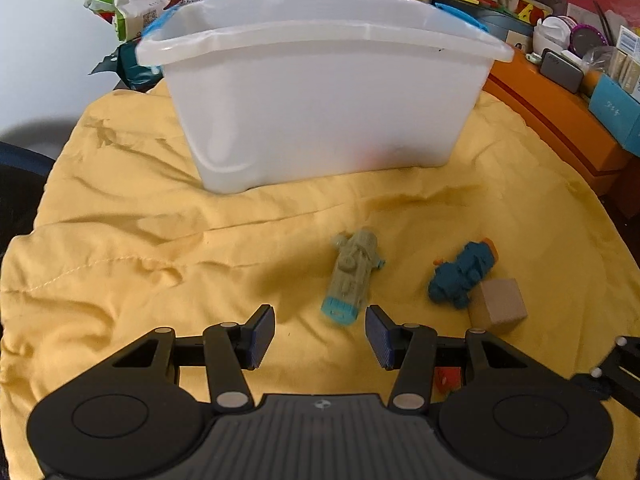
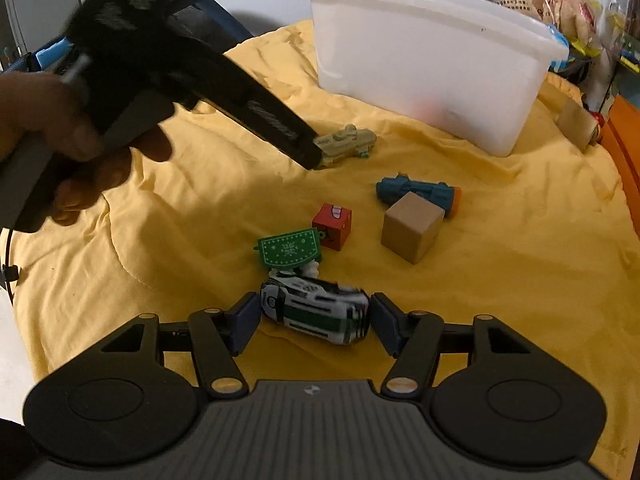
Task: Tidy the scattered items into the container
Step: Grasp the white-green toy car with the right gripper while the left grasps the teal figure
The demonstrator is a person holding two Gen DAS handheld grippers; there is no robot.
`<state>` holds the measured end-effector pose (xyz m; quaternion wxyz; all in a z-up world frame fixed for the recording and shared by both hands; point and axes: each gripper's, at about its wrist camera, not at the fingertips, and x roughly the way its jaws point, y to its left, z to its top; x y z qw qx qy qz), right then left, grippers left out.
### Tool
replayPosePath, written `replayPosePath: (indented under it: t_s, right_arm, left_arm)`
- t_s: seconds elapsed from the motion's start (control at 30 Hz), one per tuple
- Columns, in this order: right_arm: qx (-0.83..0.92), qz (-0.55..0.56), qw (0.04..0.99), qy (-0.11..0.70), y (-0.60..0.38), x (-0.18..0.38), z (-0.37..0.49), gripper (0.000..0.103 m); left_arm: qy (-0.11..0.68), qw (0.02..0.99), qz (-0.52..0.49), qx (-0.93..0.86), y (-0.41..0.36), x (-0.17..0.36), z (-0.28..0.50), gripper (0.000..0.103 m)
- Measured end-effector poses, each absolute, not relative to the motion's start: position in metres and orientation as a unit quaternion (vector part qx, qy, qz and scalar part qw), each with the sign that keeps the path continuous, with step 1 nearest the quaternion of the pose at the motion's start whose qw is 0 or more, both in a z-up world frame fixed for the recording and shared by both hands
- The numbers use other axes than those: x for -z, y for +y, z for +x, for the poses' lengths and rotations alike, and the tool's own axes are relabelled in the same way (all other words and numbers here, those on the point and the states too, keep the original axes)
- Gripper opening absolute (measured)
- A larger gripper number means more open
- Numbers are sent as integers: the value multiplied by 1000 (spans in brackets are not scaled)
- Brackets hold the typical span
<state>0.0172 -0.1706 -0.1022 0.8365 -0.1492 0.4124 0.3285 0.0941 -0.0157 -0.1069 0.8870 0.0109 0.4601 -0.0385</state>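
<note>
Two open tools [image 1: 320,336], no legible labels

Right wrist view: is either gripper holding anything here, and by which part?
Nothing is clearly held. The right gripper is open, its fingers flanking the ends of the white-and-green toy train lying on the cloth. The left gripper is open and empty, near the pale green toy.

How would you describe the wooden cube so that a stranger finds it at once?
Start at the white plastic bin on the yellow cloth. In front of it lies a blue toy, and the wooden cube touches it. It alone is plain tan, larger than the red cube.
</note>
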Motion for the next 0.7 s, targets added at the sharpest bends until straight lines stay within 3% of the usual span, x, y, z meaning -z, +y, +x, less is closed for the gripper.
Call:
replayPosePath:
  t_s: [0.2, 0.3, 0.43, 0.7]
  right_arm:
    - [-329, -138, 835, 420, -172, 106, 17, 65]
    - [-326, -128, 840, 414, -176, 101, 19, 65]
    - [-320, -117, 846, 410, -186, 94, 24, 65]
    - [-306, -108, 859, 395, -203, 75, 33, 65]
  left_arm:
    - [463, 885, 30, 45, -25, 117, 108, 54]
    - [462, 885, 23, 55, -25, 119, 111, 40]
    - [461, 885, 15, 62, -23, 116, 110, 33]
    - [440, 896, 14, 56, -17, 98, 99, 32]
